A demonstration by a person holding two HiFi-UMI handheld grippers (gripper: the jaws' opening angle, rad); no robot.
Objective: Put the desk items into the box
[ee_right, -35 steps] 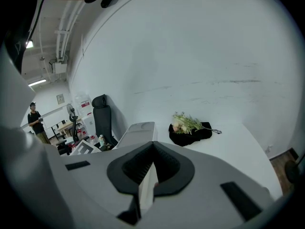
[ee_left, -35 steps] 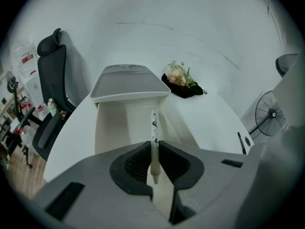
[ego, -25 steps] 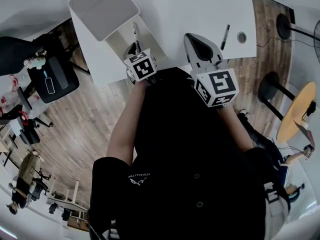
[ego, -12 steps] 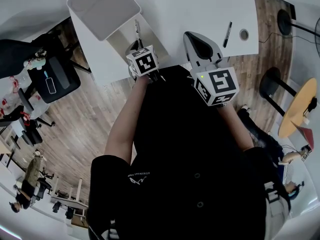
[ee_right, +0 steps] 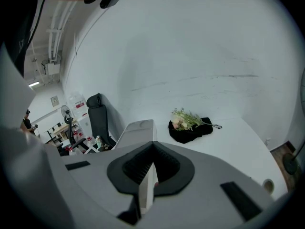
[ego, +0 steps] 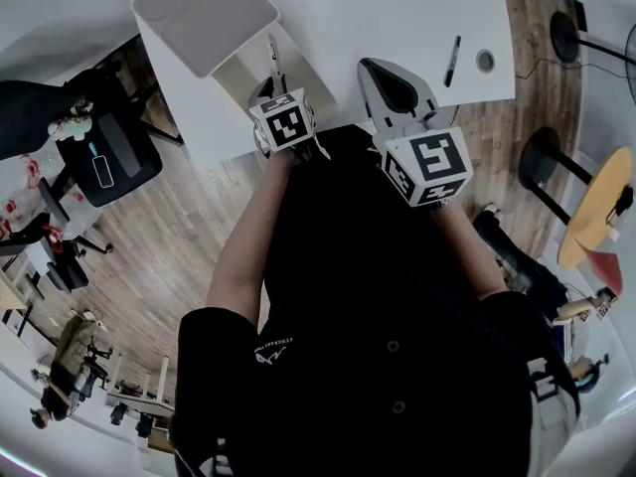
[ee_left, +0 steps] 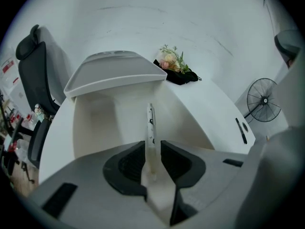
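My left gripper (ee_left: pixel 152 146) is shut on a white pen (ee_left: pixel 150 123) that points forward over the open cream box (ee_left: pixel 95 123). In the head view that gripper (ego: pixel 270 92) hovers at the box's (ego: pixel 238 78) near edge, with the pen (ego: pixel 273 60) above the box's inside. The box lid (ego: pixel 204 13) leans off the far side. My right gripper (ego: pixel 376 70) hangs over the desk right of the box, jaws together with nothing between them (ee_right: pixel 152 147). A black marker (ego: pixel 452 60) lies on the desk further right.
Flowers on a black cloth (ee_left: pixel 175 67) lie at the back of the white desk (ego: pixel 338 8). A round cable hole (ego: pixel 484 61) sits beside the marker. A black office chair (ee_left: pixel 33 66) stands left of the desk and a fan (ee_left: pixel 262 99) to the right.
The left gripper has edged slightly toward the box with the pen. The right gripper has drifted a little to the left. Both stay shut.
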